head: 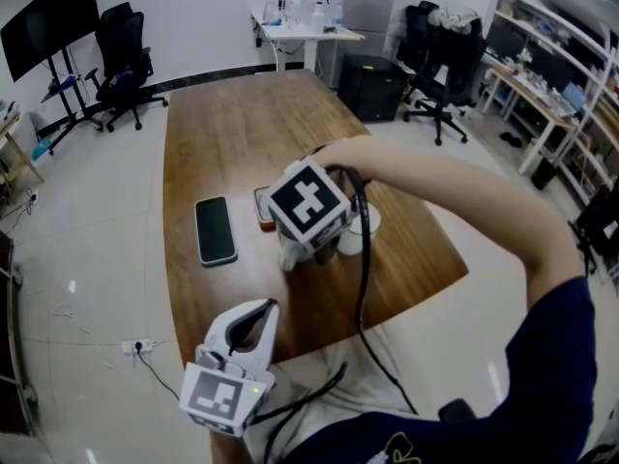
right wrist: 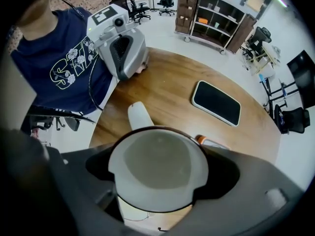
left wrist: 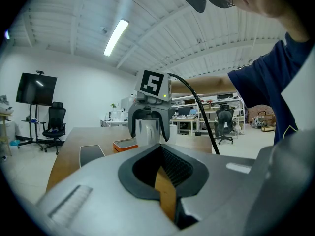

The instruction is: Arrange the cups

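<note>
A long bench (head: 222, 133) of brown wood grain carries a flat black phone (head: 216, 230) with rounded corners. Near the bench's front edge, the left claw (head: 268, 304) is level and empty, its smooth grey jaws meeting at the tips around a dark oval hollow. Past the phone lies a flat orange-rimmed object (head: 262, 206). The right claw (left wrist: 147, 136) points straight down, its curved jaws spread wide around a plain white round cup (right wrist: 157, 166) and gripping its sides above the bench. A second tapered white cup (right wrist: 138, 116) stands just beside it, and a third cup (head: 360, 232) is at its right.
</note>
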A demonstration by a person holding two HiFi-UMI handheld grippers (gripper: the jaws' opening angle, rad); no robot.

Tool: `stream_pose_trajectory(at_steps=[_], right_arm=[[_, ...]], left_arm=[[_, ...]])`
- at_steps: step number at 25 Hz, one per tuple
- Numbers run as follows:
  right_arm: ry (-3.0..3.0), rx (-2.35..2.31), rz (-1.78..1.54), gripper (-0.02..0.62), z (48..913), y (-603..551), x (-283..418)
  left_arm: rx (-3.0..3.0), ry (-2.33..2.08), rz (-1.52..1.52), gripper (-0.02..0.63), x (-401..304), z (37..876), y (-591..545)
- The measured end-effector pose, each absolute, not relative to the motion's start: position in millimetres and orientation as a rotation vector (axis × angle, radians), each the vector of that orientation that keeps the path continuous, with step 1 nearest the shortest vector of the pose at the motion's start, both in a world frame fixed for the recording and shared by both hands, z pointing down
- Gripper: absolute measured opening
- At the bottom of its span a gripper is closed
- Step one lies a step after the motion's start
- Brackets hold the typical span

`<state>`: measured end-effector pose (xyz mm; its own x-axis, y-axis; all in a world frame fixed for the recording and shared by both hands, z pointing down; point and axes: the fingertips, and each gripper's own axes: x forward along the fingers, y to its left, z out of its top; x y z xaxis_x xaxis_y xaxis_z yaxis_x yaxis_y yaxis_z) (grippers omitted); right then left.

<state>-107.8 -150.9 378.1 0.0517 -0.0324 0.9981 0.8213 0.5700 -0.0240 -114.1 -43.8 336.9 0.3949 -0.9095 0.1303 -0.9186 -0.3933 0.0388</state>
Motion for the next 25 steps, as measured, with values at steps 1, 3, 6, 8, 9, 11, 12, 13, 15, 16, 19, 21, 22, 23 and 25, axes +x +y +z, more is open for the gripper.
stream_pose_trajectory(at_steps=[1,3,6,8,9,11,12,13,15,16,19,21,22,23,25], right_arm=[[-1.375,-0.737,-0.748,0.434,376.7,-154.1,-109.4],[-1.379,-0.734,-0.734,0.434,373.8,-158.8,-110.1],[-1.391,-0.713,-0.707,0.434,367.4,-168.6,-110.5],[-1.386,-0.687,-0.708,0.434,365.1,-178.1,-112.3],[-1.381,-0.677,-0.709,0.434,364.9,-182.4,-113.1],[-1.378,-0.673,-0.7,0.434,365.6,-187.4,-115.3],[-1.379,-0.668,-0.692,0.434,365.6,-190.4,-116.4],[-1.379,-0.659,-0.686,0.434,365.5,-194.2,-117.7],[-1.376,-0.641,-0.682,0.434,365.8,-202.5,-121.2],[-1.374,-0.632,-0.682,0.434,366.4,-206.4,-123.1],[-1.369,-0.621,-0.674,0.434,368.4,-214.6,-131.0],[-1.373,-0.618,-0.666,0.434,369.2,-218.9,-137.7],[-1.375,-0.615,-0.663,0.434,369.6,-221.7,-140.4],[-1.377,-0.61,-0.662,0.434,370.1,-224.8,-142.9],[-1.377,-0.603,-0.659,0.434,370.5,-230.8,-146.6]], left_arm=[[2.536,-1.669,0.134,0.003,-113.8,337.2,-43.8],[2.537,-1.671,0.135,0.003,-112.9,337.4,-43.7],[2.538,-1.673,0.133,0.003,-112.3,336.7,-44.1],[2.54,-1.674,0.136,0.003,-112.8,337.7,-44.3],[2.541,-1.675,0.138,0.003,-112.9,338.1,-44.3],[2.543,-1.674,0.142,0.003,-112.4,338.0,-44.0],[2.543,-1.674,0.141,0.003,-112.0,337.4,-44.2],[2.543,-1.674,0.138,0.003,-111.8,336.6,-44.6],[2.543,-1.674,0.135,0.003,-111.8,335.9,-45.7],[2.541,-1.674,0.135,0.003,-111.8,336.0,-46.1],[2.539,-1.676,0.134,0.003,-111.7,336.1,-46.0],[2.547,-1.679,0.14,0.003,-111.3,336.3,-45.2],[2.552,-1.679,0.143,0.003,-111.2,336.7,-45.2],[2.556,-1.677,0.145,0.003,-111.3,337.0,-45.3],[2.563,-1.67,0.148,0.003,-111.1,336.6,-45.7]])
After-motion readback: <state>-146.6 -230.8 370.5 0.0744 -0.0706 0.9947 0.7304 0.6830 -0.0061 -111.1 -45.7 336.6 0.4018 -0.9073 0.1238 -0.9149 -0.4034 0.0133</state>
